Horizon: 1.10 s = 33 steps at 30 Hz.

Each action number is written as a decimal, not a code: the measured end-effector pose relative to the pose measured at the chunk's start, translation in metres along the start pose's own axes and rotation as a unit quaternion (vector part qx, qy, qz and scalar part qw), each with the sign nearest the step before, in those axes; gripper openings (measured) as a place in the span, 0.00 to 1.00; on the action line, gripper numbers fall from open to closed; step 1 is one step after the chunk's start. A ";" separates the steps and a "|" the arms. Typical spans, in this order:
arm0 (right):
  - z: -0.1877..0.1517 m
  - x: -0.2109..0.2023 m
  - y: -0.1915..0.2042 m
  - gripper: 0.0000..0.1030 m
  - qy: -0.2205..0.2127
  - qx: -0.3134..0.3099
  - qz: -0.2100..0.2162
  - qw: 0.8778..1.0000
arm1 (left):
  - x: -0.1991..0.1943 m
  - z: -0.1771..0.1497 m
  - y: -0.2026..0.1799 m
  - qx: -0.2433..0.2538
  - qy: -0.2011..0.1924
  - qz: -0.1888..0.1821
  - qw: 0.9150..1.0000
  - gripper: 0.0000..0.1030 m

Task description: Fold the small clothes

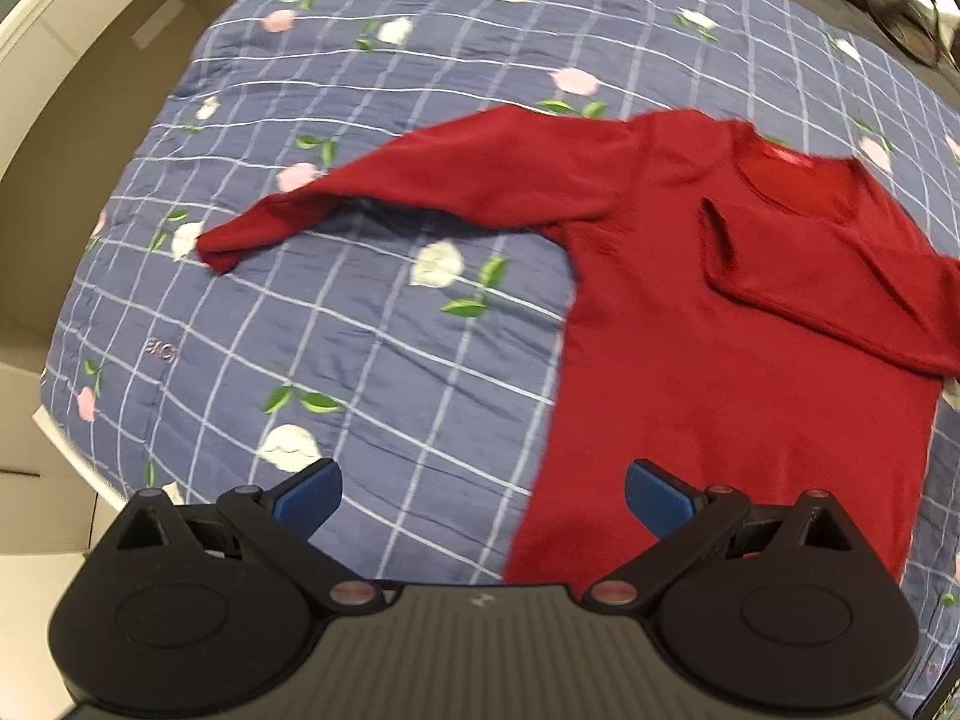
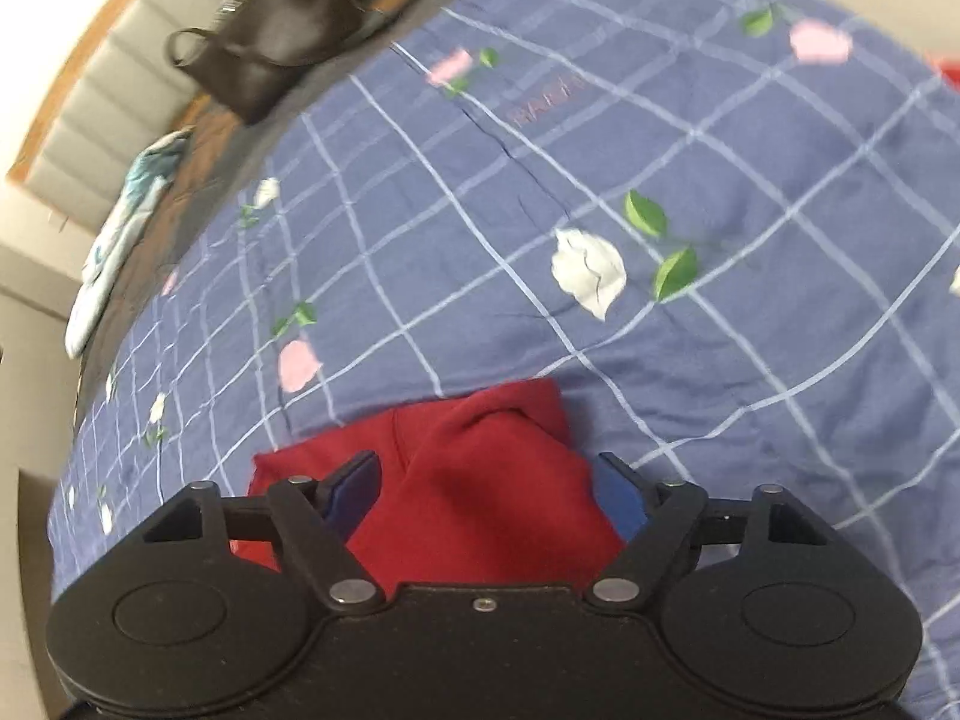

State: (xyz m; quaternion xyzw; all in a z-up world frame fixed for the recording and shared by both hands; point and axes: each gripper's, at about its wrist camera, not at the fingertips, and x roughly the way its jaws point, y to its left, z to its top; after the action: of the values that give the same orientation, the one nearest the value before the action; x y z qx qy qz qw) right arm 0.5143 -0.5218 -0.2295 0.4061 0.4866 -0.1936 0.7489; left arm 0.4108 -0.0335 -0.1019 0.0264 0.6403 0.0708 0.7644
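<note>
A small red sweater [image 1: 720, 312] lies flat on a blue checked bedspread with flowers [image 1: 372, 324]. One sleeve [image 1: 420, 180] stretches out to the left, and the other sleeve [image 1: 840, 288] is folded across the chest. My left gripper [image 1: 483, 498] is open above the bedspread, its right finger over the sweater's lower left edge. In the right wrist view a bunched part of the red sweater [image 2: 486, 480] lies between the wide-apart fingers of my right gripper [image 2: 487, 492], which is open.
A black handbag [image 2: 270, 42] and a pale blue-and-white cloth [image 2: 120, 228] lie near the grey headboard [image 2: 90, 108]. The bed's edge and beige boxes [image 1: 72, 120] are to the left in the left wrist view.
</note>
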 end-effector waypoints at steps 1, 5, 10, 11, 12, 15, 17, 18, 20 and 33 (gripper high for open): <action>0.004 0.005 0.000 0.74 0.001 0.006 -0.005 1.000 | 0.000 0.000 -0.003 0.004 0.000 0.000 1.000 1.00; 0.017 0.014 0.004 0.63 0.002 0.024 -0.005 1.000 | -0.001 0.004 -0.001 -0.002 -0.002 0.007 1.000 1.00; 0.021 0.017 0.022 0.18 0.007 -0.042 -0.030 0.999 | 0.003 0.016 0.019 -0.041 0.005 0.017 0.999 1.00; 0.020 0.014 0.026 0.18 -0.001 -0.066 -0.031 0.997 | 0.004 0.017 0.022 -0.047 0.005 0.018 0.999 1.00; 0.019 0.011 0.031 0.18 -0.011 -0.095 -0.035 0.995 | 0.004 0.019 0.025 -0.050 0.004 0.018 0.999 1.00; 0.013 0.009 0.041 0.19 -0.023 -0.178 -0.064 0.982 | 0.005 0.023 0.029 -0.055 0.002 0.021 0.998 1.00; 0.013 0.010 0.036 0.24 -0.020 -0.176 -0.076 0.981 | 0.006 0.025 0.029 -0.056 0.001 0.021 0.998 1.00; 0.013 0.008 0.032 0.32 -0.021 -0.162 -0.075 0.984 | 0.007 0.025 0.030 -0.057 0.002 0.020 0.998 1.00; 0.013 0.001 0.025 0.44 -0.030 -0.133 -0.069 0.988 | 0.010 0.026 0.031 -0.060 0.003 0.017 0.998 1.00; -0.081 -0.077 0.028 0.94 -0.021 -0.141 -0.035 0.989 | 0.062 0.048 0.120 -0.195 0.001 0.019 0.981 1.00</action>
State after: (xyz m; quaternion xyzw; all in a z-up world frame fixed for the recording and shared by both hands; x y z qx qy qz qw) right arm 0.4529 -0.4488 -0.1650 0.2749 0.5073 -0.1572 0.8015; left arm 0.4598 0.0962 -0.1377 -0.1110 0.6141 0.2083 0.7531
